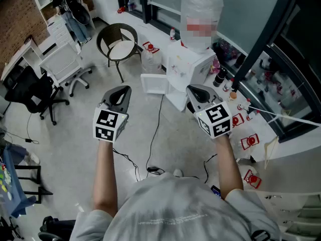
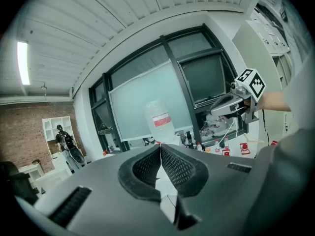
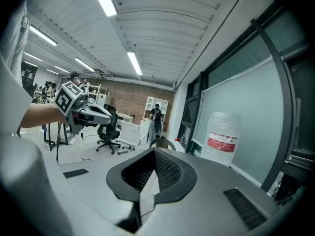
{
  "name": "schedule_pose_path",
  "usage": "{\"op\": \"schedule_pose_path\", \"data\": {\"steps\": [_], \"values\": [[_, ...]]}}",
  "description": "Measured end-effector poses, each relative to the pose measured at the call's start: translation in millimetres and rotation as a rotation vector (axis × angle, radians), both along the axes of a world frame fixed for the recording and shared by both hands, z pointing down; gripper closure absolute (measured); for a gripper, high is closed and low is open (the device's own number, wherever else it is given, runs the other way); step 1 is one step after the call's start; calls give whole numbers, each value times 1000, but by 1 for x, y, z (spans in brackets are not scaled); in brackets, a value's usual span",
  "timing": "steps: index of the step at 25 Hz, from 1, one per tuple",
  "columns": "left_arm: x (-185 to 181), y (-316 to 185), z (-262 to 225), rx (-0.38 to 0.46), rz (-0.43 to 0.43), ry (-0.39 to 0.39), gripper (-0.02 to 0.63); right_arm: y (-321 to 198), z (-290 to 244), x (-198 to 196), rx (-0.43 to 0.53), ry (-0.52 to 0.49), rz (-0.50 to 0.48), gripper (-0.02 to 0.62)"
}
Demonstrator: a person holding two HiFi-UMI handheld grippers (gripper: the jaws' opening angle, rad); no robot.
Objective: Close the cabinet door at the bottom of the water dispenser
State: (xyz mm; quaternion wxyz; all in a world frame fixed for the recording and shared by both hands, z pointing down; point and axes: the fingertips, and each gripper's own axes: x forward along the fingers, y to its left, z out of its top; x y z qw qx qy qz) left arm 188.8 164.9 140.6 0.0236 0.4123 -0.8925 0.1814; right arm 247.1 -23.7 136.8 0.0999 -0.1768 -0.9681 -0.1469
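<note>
Left gripper [image 1: 122, 89], centre-left of the head view: fingers [image 2: 145, 167] pressed together at the tips, nothing between them. Right gripper [image 1: 194, 89], centre-right: fingers [image 3: 168, 171] likewise closed tip to tip, empty. Water dispenser [image 1: 188, 64] stands upper centre, white, with a large bottle [image 1: 200, 6] on top. The cabinet door [image 1: 154, 83] at its bottom hangs open, swung out to the dispenser's left in the frame. It sits between the two grippers and slightly above them, apart from both. Round chair [image 1: 118, 40] at upper left. A cable [image 1: 155, 129] trails over the floor, centre frame.
</note>
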Motion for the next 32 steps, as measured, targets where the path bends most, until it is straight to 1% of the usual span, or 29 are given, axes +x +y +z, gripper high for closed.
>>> {"op": "schedule_pose_path", "data": {"steps": [4,6,8,10,13,16,18,22,25,28,32], "values": [[-2,-2,1,-11,20,-11,586,8,4,-5,10,11,-19,568],[-5,0,1,-19,31,-20,586,12,3,-10,7,6,-12,568],[-12,4,1,-17,37,-21,586,14,2,-15,-15,-7,3,568],[-19,10,5,-12,42,-12,586,18,3,-19,-33,-17,16,568],[-28,17,15,-11,56,8,586,23,10,-24,-28,-22,40,568],[-44,19,27,-12,64,31,586,19,19,-41,-23,-21,87,568],[-55,16,37,-10,73,50,586,14,23,-56,-12,-12,99,567],[-101,7,50,-24,52,58,586,3,26,-104,-29,-28,81,568],[-143,-9,62,-31,47,74,586,-13,40,-151,-30,-23,63,568],[-197,-22,71,-64,37,84,586,-28,51,-214,-15,-24,45,568],[-284,-43,68,-90,11,88,586,-43,61,-307,-37,-5,-9,568]]}}
